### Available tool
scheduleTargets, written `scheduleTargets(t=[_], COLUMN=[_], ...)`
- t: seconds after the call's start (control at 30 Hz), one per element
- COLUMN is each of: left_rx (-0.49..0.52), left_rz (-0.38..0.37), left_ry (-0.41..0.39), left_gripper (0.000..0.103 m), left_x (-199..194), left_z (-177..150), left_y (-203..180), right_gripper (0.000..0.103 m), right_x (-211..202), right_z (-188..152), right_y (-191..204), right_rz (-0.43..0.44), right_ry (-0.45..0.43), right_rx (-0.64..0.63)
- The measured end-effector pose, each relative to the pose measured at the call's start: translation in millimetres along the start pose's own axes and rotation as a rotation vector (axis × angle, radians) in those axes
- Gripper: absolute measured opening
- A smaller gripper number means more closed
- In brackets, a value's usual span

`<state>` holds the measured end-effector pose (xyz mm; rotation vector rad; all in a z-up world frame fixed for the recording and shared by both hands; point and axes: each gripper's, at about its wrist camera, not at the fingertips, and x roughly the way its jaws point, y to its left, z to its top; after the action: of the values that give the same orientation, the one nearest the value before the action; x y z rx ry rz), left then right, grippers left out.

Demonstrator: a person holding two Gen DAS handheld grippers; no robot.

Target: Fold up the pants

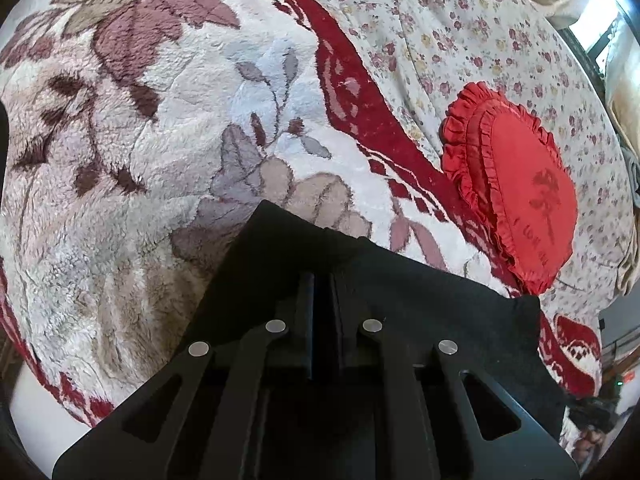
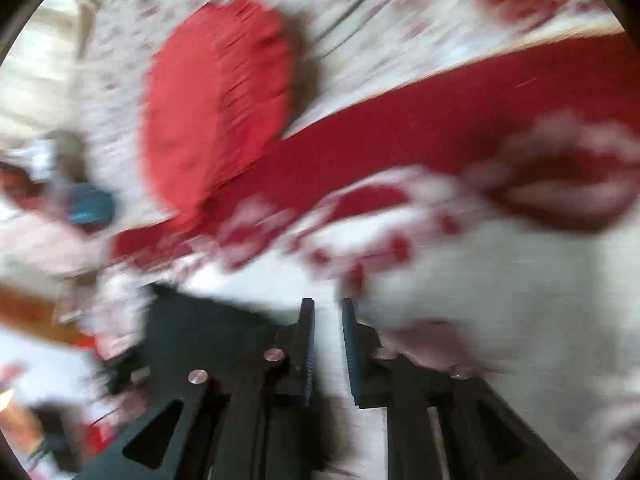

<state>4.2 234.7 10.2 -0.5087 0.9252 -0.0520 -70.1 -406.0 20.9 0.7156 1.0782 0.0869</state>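
Note:
The black pants lie on a plush floral blanket. In the left wrist view my left gripper is shut on a fold of the black pants, and the cloth drapes over and around the fingers. In the right wrist view, which is motion-blurred, my right gripper is open with a narrow gap and nothing between the fingers. A dark piece of the pants shows to its left, apart from the fingers.
A red heart-shaped ruffled cushion lies on the floral bedsheet to the right; it also shows in the right wrist view. The blanket's red border runs across. Blurred clutter, including a blue object, sits at the left edge.

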Motion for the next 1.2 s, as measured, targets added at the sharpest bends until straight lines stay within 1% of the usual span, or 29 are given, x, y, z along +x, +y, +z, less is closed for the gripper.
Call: scheduleTargets(t=[0.03,0.1,0.2,0.23,0.27,0.3,0.33,0.37,0.4,0.43,0.47,0.5,0.53,0.57,0.6,0.63,0.67,0.7,0.73,0.77,0.8,0.83,0.9,1.0,1.03,1.07,1.1,1.13,1.2], left_rx=[0.006,0.018,0.023,0.025,0.033,0.042,0.056,0.073,0.084,0.102,0.126,0.152,0.164,0.169,0.170,0.166,0.165,0.166,0.163,0.144,0.106,0.087,0.074,0.102,0.124,0.140,0.125,0.077,0.030], left_rz=[0.003,0.005,-0.006,-0.007,-0.005,0.000,0.007,0.017,0.022,0.025,0.028,0.021,-0.005,-0.041,-0.077,-0.110,-0.124,-0.115,-0.086,-0.059,-0.051,-0.067,-0.071,-0.102,-0.096,-0.055,-0.015,-0.044,-0.067], left_ry=[-0.002,-0.005,0.006,0.015,0.025,0.032,0.039,0.046,0.046,0.036,0.008,-0.044,-0.076,-0.090,-0.096,-0.094,-0.077,-0.054,-0.036,-0.017,0.008,0.007,-0.033,-0.095,-0.106,-0.091,-0.056,-0.025,-0.034], left_gripper=[0.009,0.009,0.009,0.009,0.009,0.009,0.010,0.010,0.009,0.009,0.009,0.010,0.011,0.011,0.016,0.019,0.022,0.022,0.022,0.022,0.020,0.018,0.018,0.019,0.019,0.019,0.017,0.017,0.017], left_x=[0,1,1,1,1,1,2,2,0,-5,-16,-34,-48,-60,-69,-76,-77,-73,-68,-61,-54,-53,-66,-85,-84,-74,-60,-50,-56], left_z=[0,0,3,4,6,7,9,11,12,13,12,9,4,-2,-9,-20,-31,-44,-55,-65,-75,-79,-84,-85,-85,-85,-83,-83,-78], left_y=[-1,-3,-1,-1,-1,-2,-4,-7,-8,-11,-15,-19,-21,-21,-20,-17,-13,-8,-1,8,21,28,29,13,9,10,15,26,28], right_gripper=[0.015,0.015,0.015,0.015,0.015,0.014,0.000,0.000,0.000,0.004,0.008,0.009,0.009,0.009,0.009,0.009,0.009,0.008,0.000,0.000,0.000,0.000,0.004,0.006,0.006,0.006,0.002,0.000,0.000], right_x=[-6,-5,17,27,40,49,51,48,40,22,7,-4,-9,-9,-6,-4,8,20,26,34,33,30,19,13,18,30,43,53,58], right_z=[-3,-16,-43,-50,-61,-67,-68,-67,-69,-73,-78,-84,-92,-100,-107,-114,-123,-128,-127,-130,-132,-131,-130,-123,-123,-124,-126,-128,-131], right_y=[3,32,82,90,90,77,55,31,13,2,4,9,15,22,29,34,36,30,16,-4,-9,-6,15,44,47,48,44,35,30], right_rz=[0.056,0.246,0.369,0.382,0.361,0.271,0.194,0.237,0.317,0.322,0.268,0.269,0.342,0.435,0.478,0.479,0.421,0.357,0.326,0.407,0.440,0.427,0.399,0.487,0.478,0.432,0.337,0.324,0.381], right_ry=[-0.015,-0.002,0.085,0.119,0.171,0.184,0.171,0.148,0.107,0.016,-0.052,-0.099,-0.109,-0.084,-0.057,-0.032,0.003,0.022,0.031,0.031,0.022,0.012,-0.027,-0.028,-0.015,0.009,0.032,0.048,0.030], right_rx=[0.021,0.003,-0.132,-0.155,-0.192,-0.199,-0.133,-0.031,0.076,0.132,0.108,0.084,0.070,0.048,0.013,-0.034,-0.088,-0.071,-0.019,0.113,0.169,0.169,0.085,-0.030,-0.053,-0.064,-0.051,-0.030,0.027])
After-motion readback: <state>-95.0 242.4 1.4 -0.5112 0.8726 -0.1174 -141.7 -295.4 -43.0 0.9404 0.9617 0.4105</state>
